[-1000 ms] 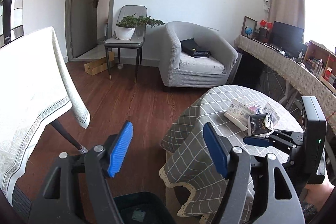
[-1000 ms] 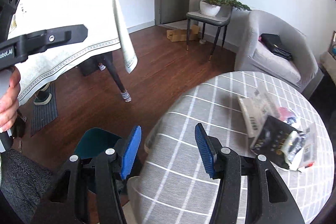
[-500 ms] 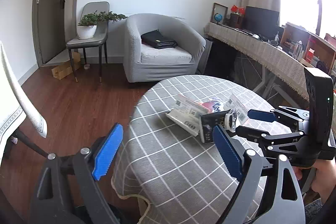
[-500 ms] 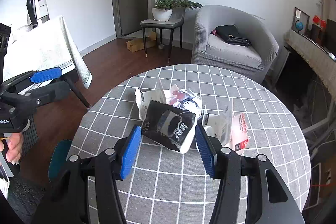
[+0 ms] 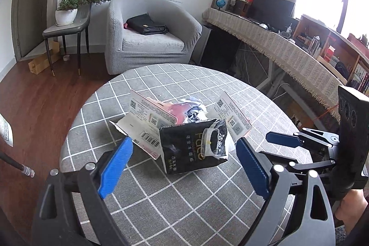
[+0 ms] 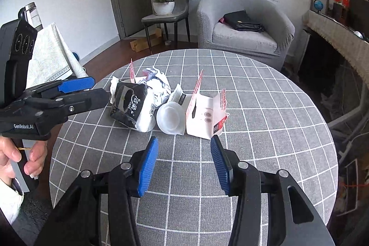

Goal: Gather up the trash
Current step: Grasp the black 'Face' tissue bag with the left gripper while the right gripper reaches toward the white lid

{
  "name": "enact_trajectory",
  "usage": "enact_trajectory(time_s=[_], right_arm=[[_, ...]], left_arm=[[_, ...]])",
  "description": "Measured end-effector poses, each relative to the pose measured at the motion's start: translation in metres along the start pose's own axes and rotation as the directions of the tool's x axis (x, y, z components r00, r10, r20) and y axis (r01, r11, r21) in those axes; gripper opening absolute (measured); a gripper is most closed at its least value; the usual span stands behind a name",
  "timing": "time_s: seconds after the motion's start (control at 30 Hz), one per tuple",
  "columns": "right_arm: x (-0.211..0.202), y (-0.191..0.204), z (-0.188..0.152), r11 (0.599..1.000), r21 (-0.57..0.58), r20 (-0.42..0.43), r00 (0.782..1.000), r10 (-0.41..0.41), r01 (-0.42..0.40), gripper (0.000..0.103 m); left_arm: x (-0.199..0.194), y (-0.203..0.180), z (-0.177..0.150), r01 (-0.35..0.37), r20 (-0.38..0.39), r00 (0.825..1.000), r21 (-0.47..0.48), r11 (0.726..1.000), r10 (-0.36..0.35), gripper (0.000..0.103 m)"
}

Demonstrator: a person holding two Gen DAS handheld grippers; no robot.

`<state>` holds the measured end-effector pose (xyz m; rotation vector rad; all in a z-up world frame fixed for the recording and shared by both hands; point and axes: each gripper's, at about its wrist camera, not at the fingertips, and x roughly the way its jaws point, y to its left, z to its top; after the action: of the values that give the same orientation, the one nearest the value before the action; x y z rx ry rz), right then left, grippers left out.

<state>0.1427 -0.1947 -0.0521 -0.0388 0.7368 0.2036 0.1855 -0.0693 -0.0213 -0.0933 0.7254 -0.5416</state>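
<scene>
**Both grippers now over the trash pile**

A sec ago my views were mostly floor, w/ a dark bin low by the table edge. Now both are swung in over the round table (image 6: 253,107), trash pile dead ahead, so the approach looks about done and the first grab is next; nothing collected yet.

Left gripper (image 5: 184,165): spread wide, holding nothing. The black pack (image 5: 193,146) sits just beyond and between its pads, not touching as far as I can tell. Behind it: a torn white box (image 5: 147,121), crumpled wrapper (image 5: 193,107), another box flap (image 5: 233,117).

Right gripper (image 6: 184,163): also parted, nothing in it. Just ahead are the plastic cup (image 6: 170,118) on its side and the small white carton (image 6: 205,118), cup touching the carton's left side. Black pack (image 6: 129,107) is further left, near the left gripper's tips.

My read: left takes the black pack, right takes cup or carton. Pile is tight and items lean on each other, so lifting one may drag a neighbour. Cup looks thin, prob crushes easily. Bin isn't in view now, so I'll have to turn back to find it.
</scene>
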Motion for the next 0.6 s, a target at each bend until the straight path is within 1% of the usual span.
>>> enact_trajectory(time_s=[0.07, 0.17, 0.27, 0.43, 0.53, 0.57, 0.6], right_arm=[[-0.001, -0.001, -0.003, 1.0, -0.003, -0.001, 1.0, 0.009, -0.009, 0.048], [-0.003, -0.004, -0.006, 1.0, -0.004, -0.006, 1.0, 0.02, -0.02, 0.048], [-0.005, -0.004, -0.009, 0.999, -0.009, -0.009, 0.999, 0.031, -0.031, 0.048], [-0.006, -0.003, -0.01, 0.999, -0.023, -0.009, 0.999, 0.049, -0.049, 0.048], [-0.006, 0.0, -0.007, 0.998, -0.031, -0.001, 0.998, 0.063, -0.063, 0.048], [-0.005, 0.001, -0.006, 0.997, -0.035, 0.001, 0.998, 0.068, -0.068, 0.047], [-0.004, 0.003, -0.004, 0.996, -0.04, -0.001, 0.997, 0.074, -0.074, 0.044]], left_arm=[[0.007, 0.0, 0.002, 0.017, -0.009, 1.0, -0.014, 1.0, -0.017, 0.094], [0.019, -0.002, 0.002, -0.004, -0.022, 1.0, -0.015, 1.0, 0.004, 0.094], [0.028, 0.0, 0.001, 0.0, -0.04, 0.999, -0.039, 0.999, -0.001, 0.094], [0.037, -0.007, 0.0, 0.002, -0.055, 0.999, -0.025, 1.0, -0.003, 0.094], [0.044, -0.007, 0.002, -0.016, -0.07, 0.997, -0.032, 0.999, 0.014, 0.094], [0.045, -0.006, 0.002, -0.017, -0.072, 0.997, -0.041, 0.999, 0.014, 0.093], [0.045, -0.005, 0.003, -0.013, -0.072, 0.997, -0.046, 0.999, 0.009, 0.091]])
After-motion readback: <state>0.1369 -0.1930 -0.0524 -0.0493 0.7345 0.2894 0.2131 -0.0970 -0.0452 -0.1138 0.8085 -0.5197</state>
